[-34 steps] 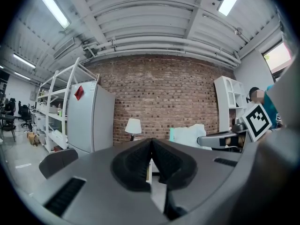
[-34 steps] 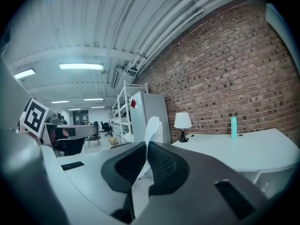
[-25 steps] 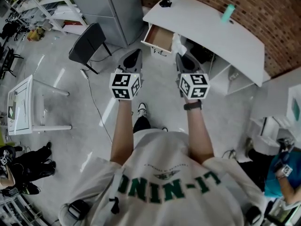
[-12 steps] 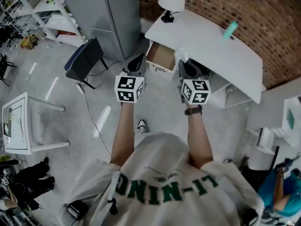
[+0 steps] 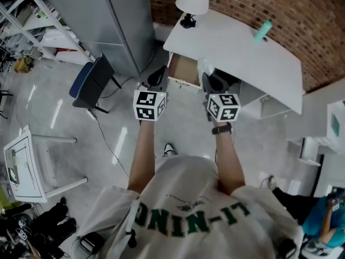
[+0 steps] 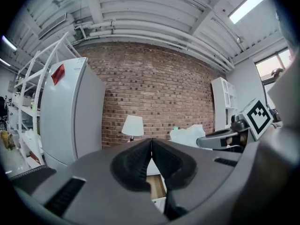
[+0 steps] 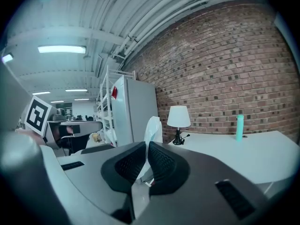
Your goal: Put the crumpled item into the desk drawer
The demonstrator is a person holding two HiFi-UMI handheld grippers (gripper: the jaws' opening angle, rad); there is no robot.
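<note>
Crumpled item (image 7: 153,124) pinched in my right gripper (image 7: 146,148), left gripper (image 6: 151,143) clenched empty: transport step, next lowering it into the far open drawer (image 5: 184,69).

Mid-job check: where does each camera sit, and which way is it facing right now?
Head view: on the person's head, looking steeply down past shirt and forearms at the left tongs, right tongs, desk and open drawer.
Left gripper view: rides the left tongs, faces the brick wall along shut jaws; the right tongs show at right.
Right gripper view: rides the right tongs, looks along jaws clamped on the crumpled item, across the desk.
Shared: both gripper views show the lamp.
</note>
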